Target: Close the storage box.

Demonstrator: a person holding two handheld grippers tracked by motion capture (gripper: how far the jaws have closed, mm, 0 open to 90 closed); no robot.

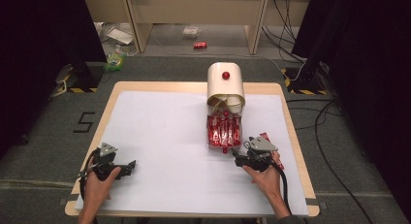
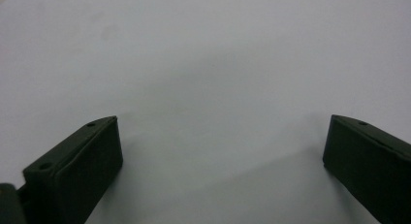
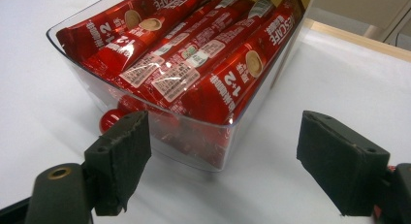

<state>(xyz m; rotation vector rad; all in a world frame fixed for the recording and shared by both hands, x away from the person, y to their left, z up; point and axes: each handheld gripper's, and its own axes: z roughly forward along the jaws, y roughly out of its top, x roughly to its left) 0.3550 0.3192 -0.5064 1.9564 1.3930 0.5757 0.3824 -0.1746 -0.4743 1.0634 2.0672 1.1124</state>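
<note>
Since the clear drawer [image 3: 160, 117] stands pulled out toward the near side of its cream cabinet [image 1: 225, 83] and is packed with red coffee sticks [image 3: 194, 64], the work in hand looks to be either taking a stick out or pushing the drawer back in. The drawer sits right of centre on the counter [image 1: 160, 136], its near end just beyond the right gripper [image 1: 238, 155]. A small red knob [image 3: 109, 120] juts from the drawer's near wall, close by the gripper's left jaw in the right gripper view. That gripper's jaws stand wide apart with nothing between them; the drawer's near corner lies just past the tips.

To pick a stick cleanly, I would lift the gripper over the rim, come down on the topmost stick and close across its narrow width, not along its length; the foil looks slick, so a grip near the middle should hold better than one at the end. To shut the drawer, press squarely on the near wall beside the knob, or the light cabinet may skid away.

One loose stick [image 1: 267, 136] lies on the counter just right of the right gripper. Well apart, at the near left, the left gripper [image 1: 132, 165] rests open over bare white counter, gripping nothing.
</note>
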